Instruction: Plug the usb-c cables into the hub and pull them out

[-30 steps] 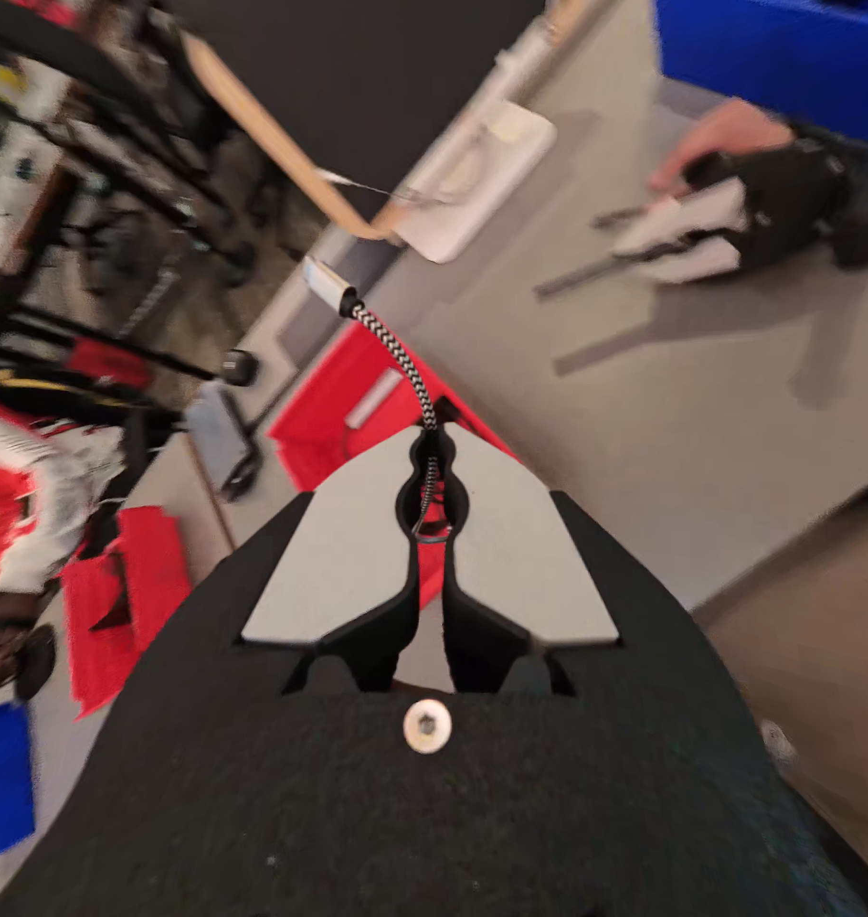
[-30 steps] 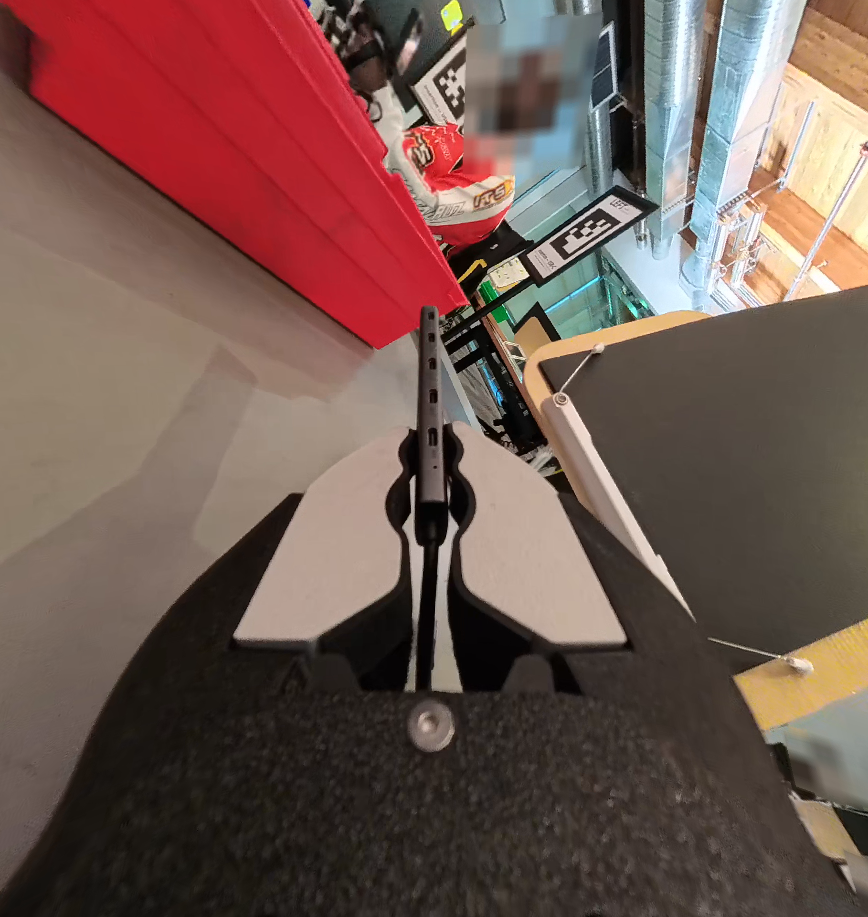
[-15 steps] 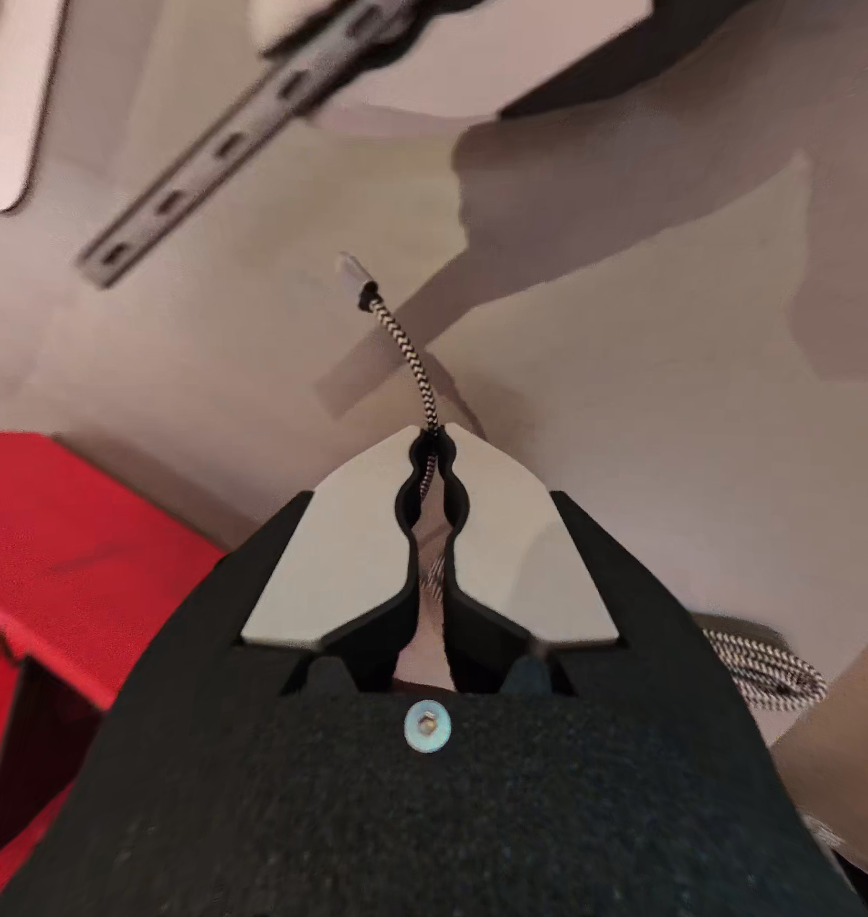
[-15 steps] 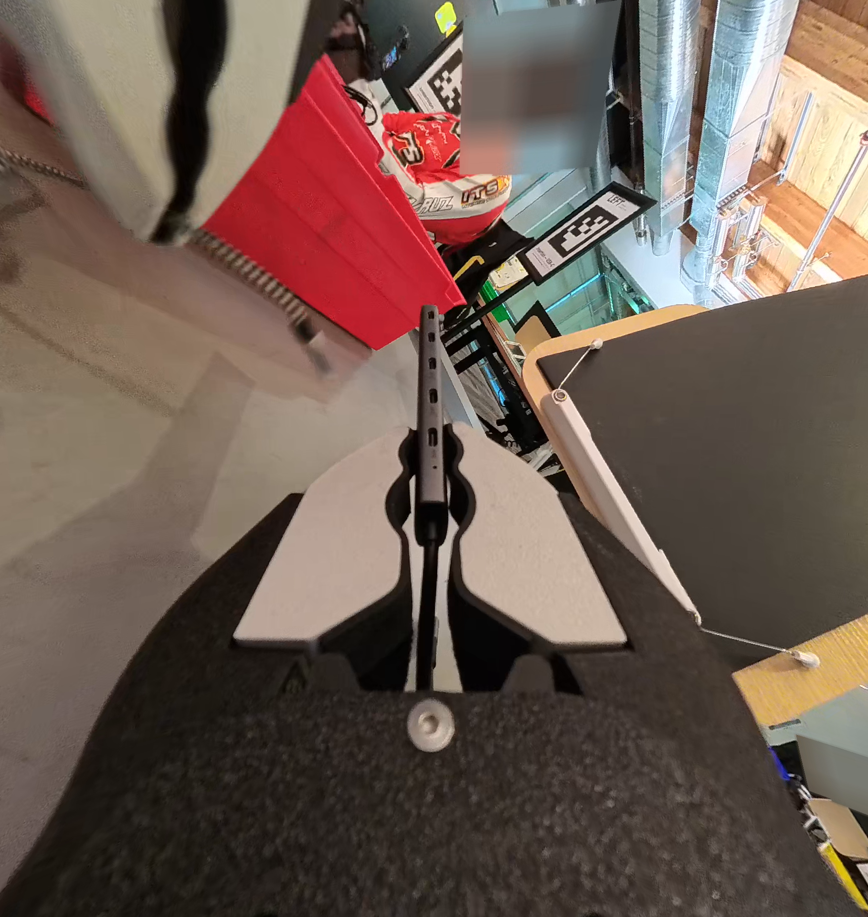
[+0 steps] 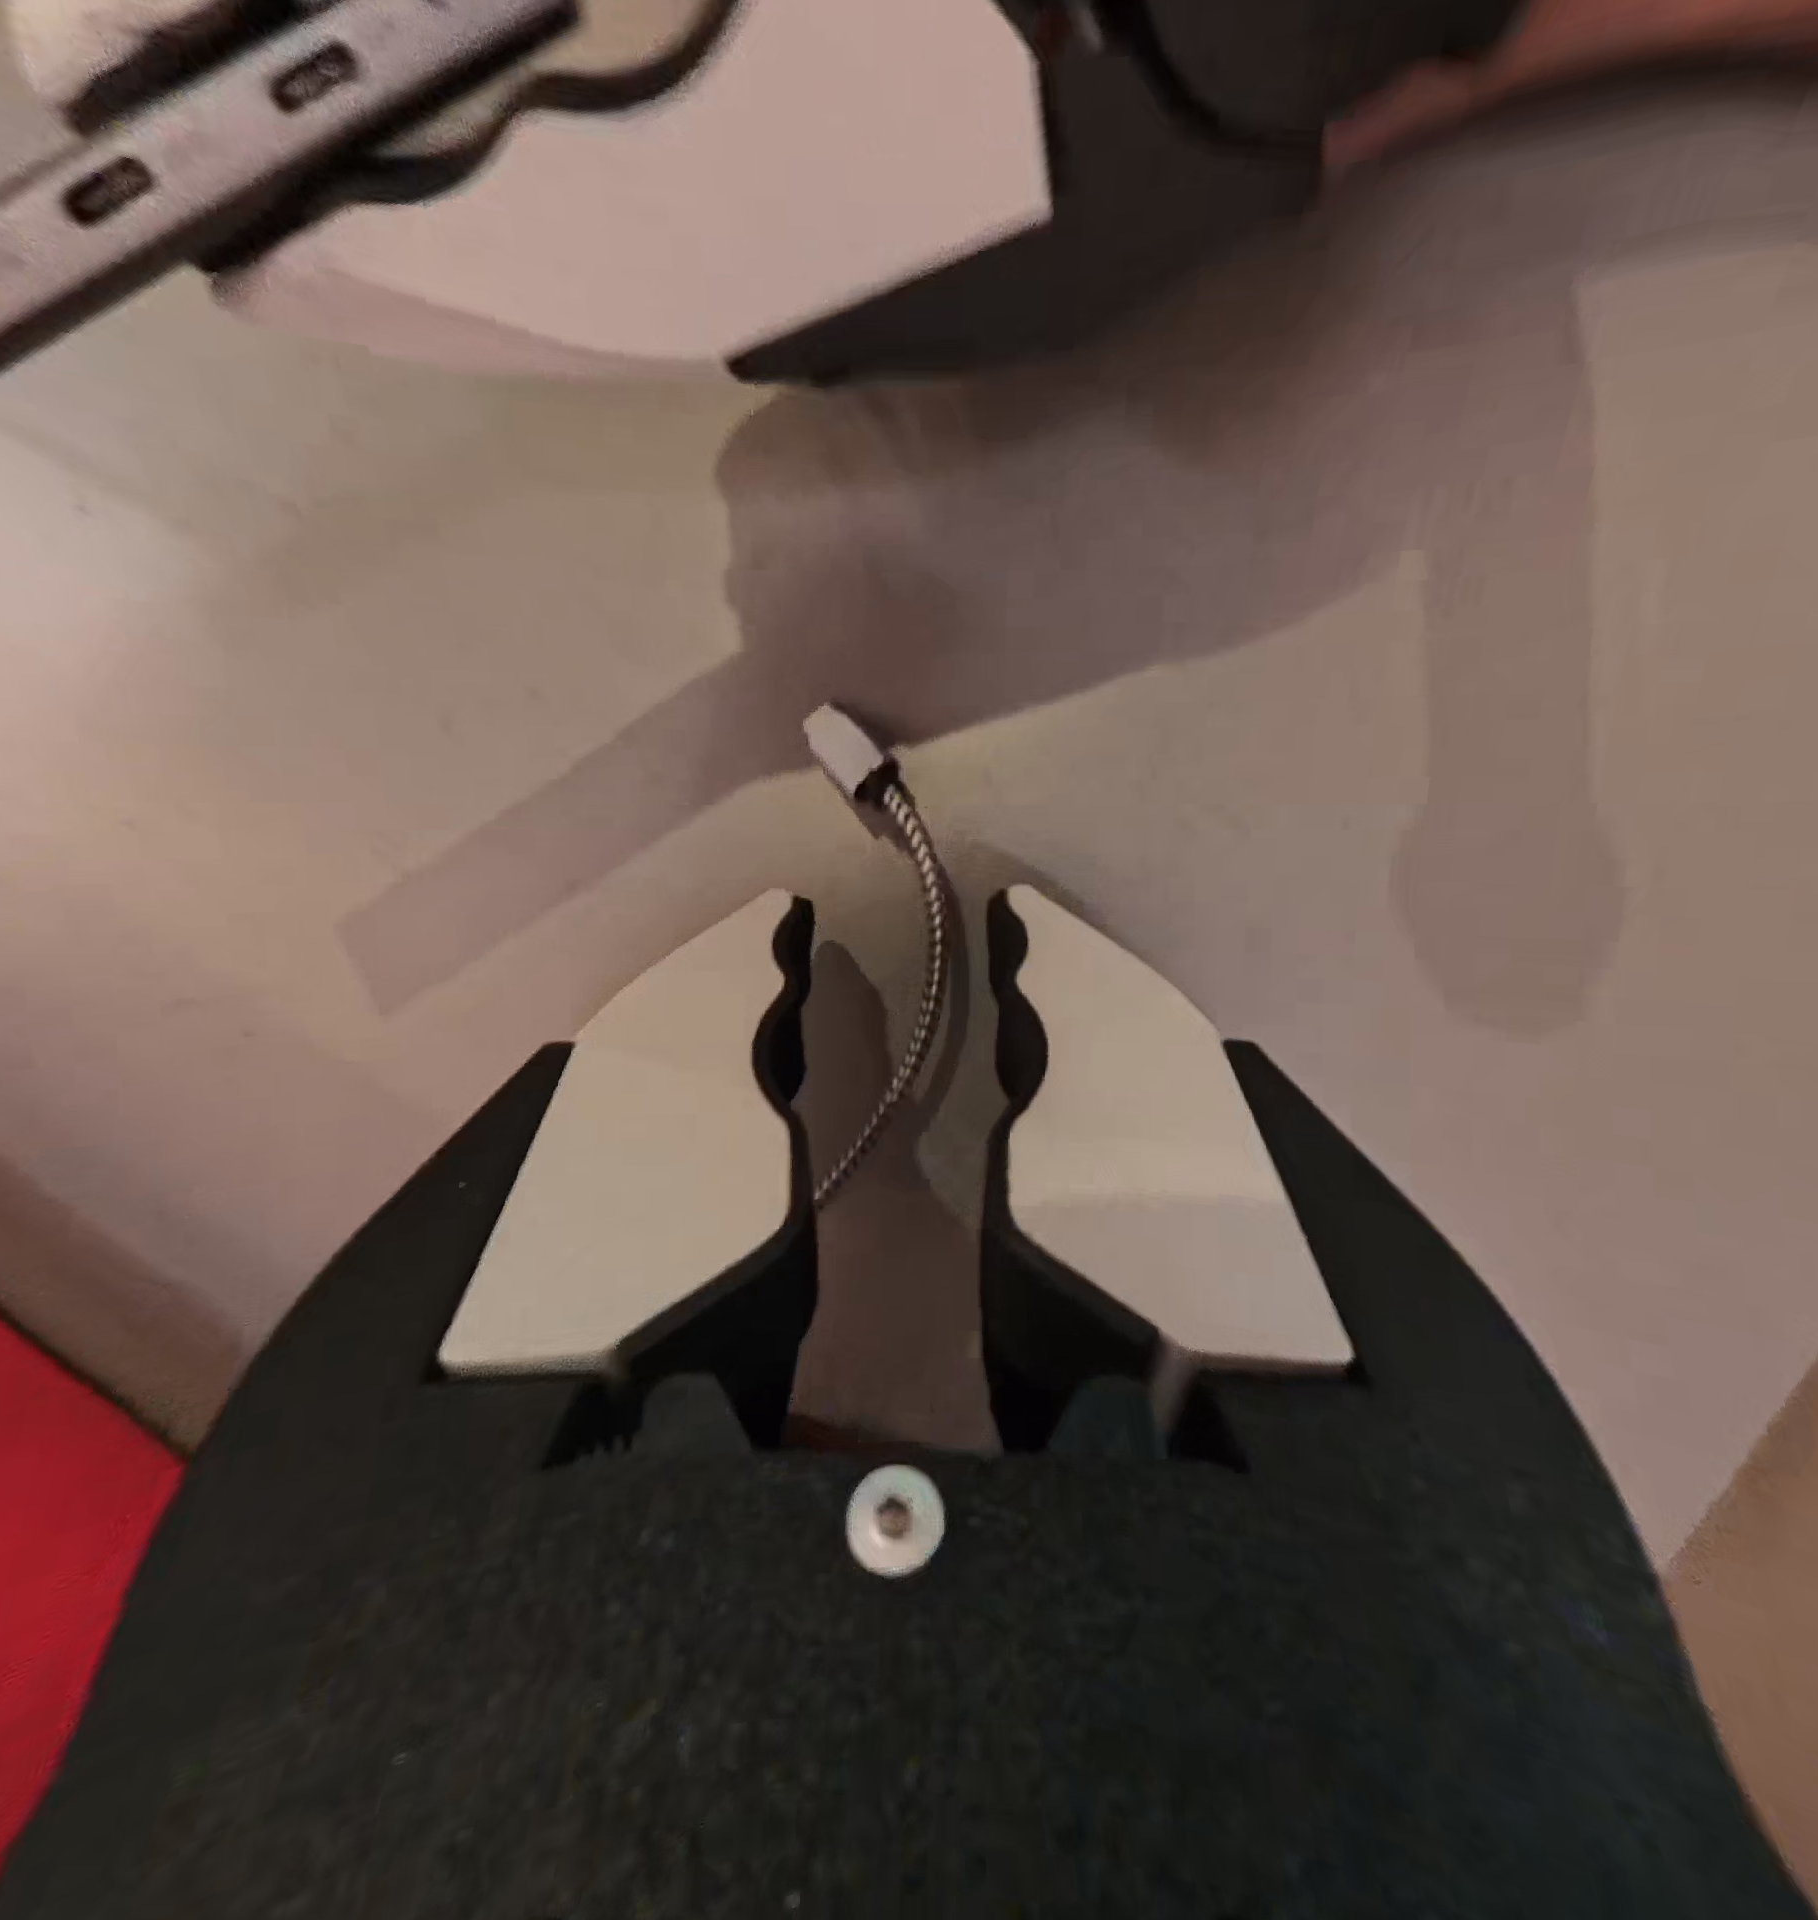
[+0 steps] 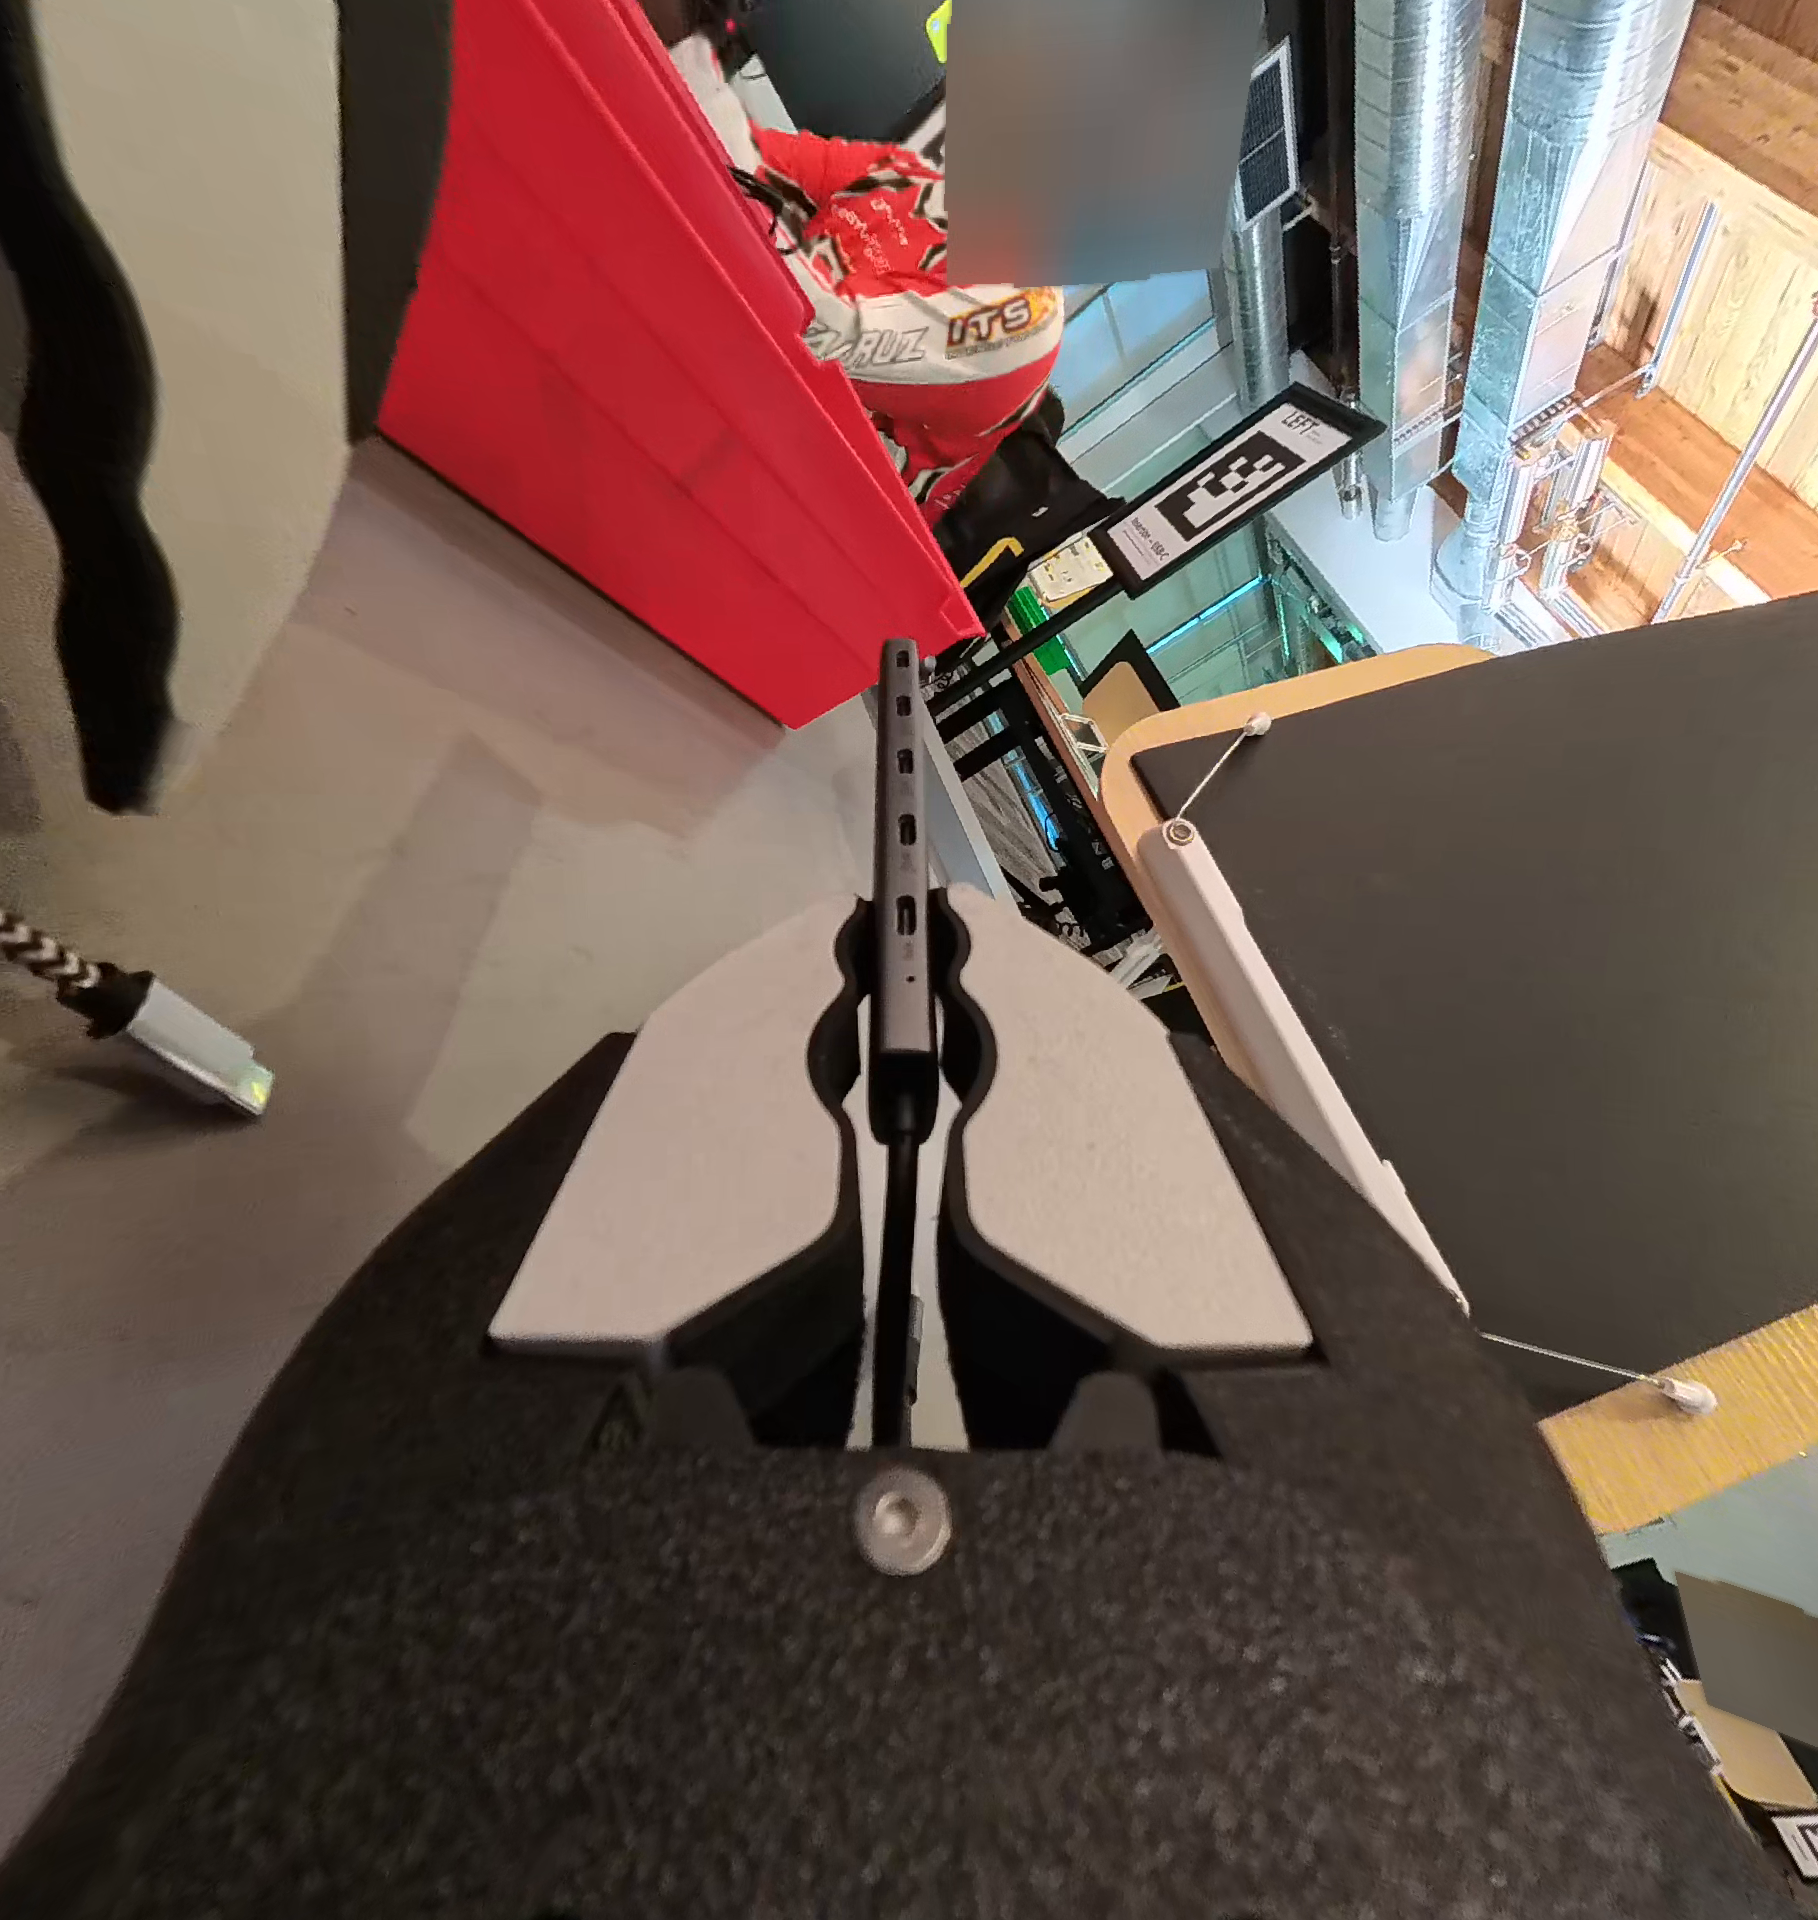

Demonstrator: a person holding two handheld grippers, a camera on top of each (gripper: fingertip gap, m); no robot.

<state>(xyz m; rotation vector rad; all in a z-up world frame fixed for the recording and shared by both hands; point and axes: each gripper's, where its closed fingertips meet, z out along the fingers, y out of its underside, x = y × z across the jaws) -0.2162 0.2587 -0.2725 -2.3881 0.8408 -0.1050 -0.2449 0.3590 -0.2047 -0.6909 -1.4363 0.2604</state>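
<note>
My left gripper (image 5: 897,904) is open over the grey table (image 5: 261,675). A black-and-white braided USB-C cable (image 5: 926,935) runs loose between its fingers. The cable's silver plug (image 5: 848,758) points away, just past the fingertips. My right gripper (image 6: 907,909) is shut on a slim grey hub (image 6: 903,790) and holds it edge-up, its row of ports facing me. In the left wrist view the hub (image 5: 157,177) sticks out of the right gripper at the top left. In the right wrist view the plug (image 6: 193,1049) lies low at the left, apart from the hub.
A red bin (image 6: 624,364) stands behind the hub and shows at the lower left of the left wrist view (image 5: 32,1507). A black panel with a wooden edge (image 6: 1507,987) is at the right. A person in a red and white jacket (image 6: 915,312) is beyond the table.
My left gripper has opened and let go of the braided cable, which now lies loose between its fingers. It has moved closer to the right gripper. The right gripper and hub have stayed still.
</note>
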